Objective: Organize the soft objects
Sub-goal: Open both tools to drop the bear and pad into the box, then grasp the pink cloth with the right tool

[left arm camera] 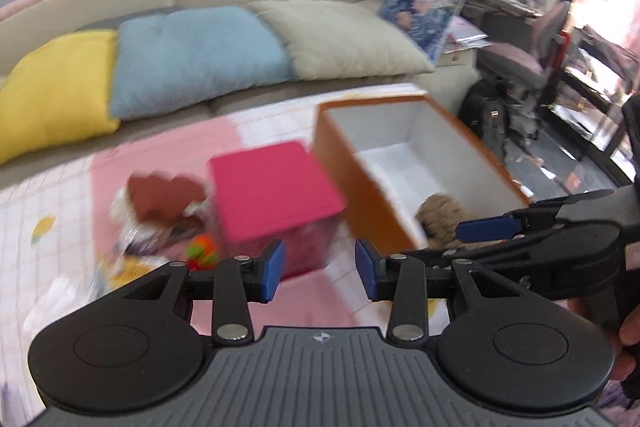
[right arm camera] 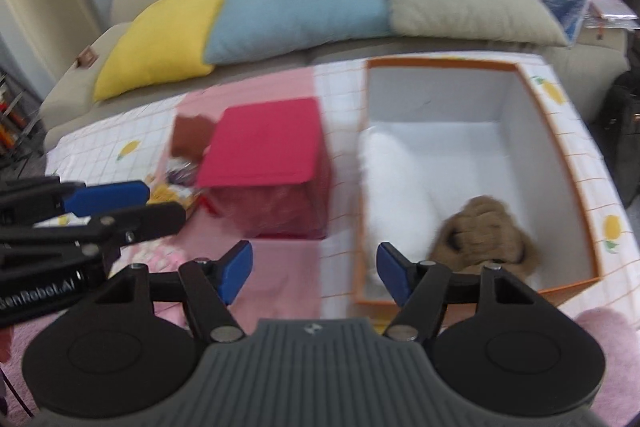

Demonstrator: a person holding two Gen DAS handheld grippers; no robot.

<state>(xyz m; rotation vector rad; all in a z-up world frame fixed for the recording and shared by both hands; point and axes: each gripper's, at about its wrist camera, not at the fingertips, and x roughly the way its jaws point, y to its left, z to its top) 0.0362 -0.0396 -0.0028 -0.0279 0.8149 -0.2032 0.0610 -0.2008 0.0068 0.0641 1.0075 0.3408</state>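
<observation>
- Right wrist view: the orange storage box [right arm camera: 568, 163] sits at the right end of the checked play mat [right arm camera: 120, 135], and it already has a brown plush toy [right arm camera: 486, 235] and a white fluffy pillow [right arm camera: 394, 187] lying inside, the plush near the front wall and touching the pillow.
- right gripper [right arm camera: 316, 269] hangs over the box's near left corner, fingers spread apart, nothing between them. Looks to me like a drop-off step just wrapped up.
- left gripper [left arm camera: 320, 267] is also parted about halfway and empty, pointing at the pink cube box [left arm camera: 276, 183] in the middle of the mat.
- Leftover soft stuff is at the mat's left side, beside the cube: a brown plush piece [left arm camera: 160, 199] and a small orange-green toy [left arm camera: 202, 251]. It's blurry, so I can't tell exactly what they are.
- Next move, I reckon: swing over to that pile, get the pads around one item, close, then carry it to the orange box.
</observation>
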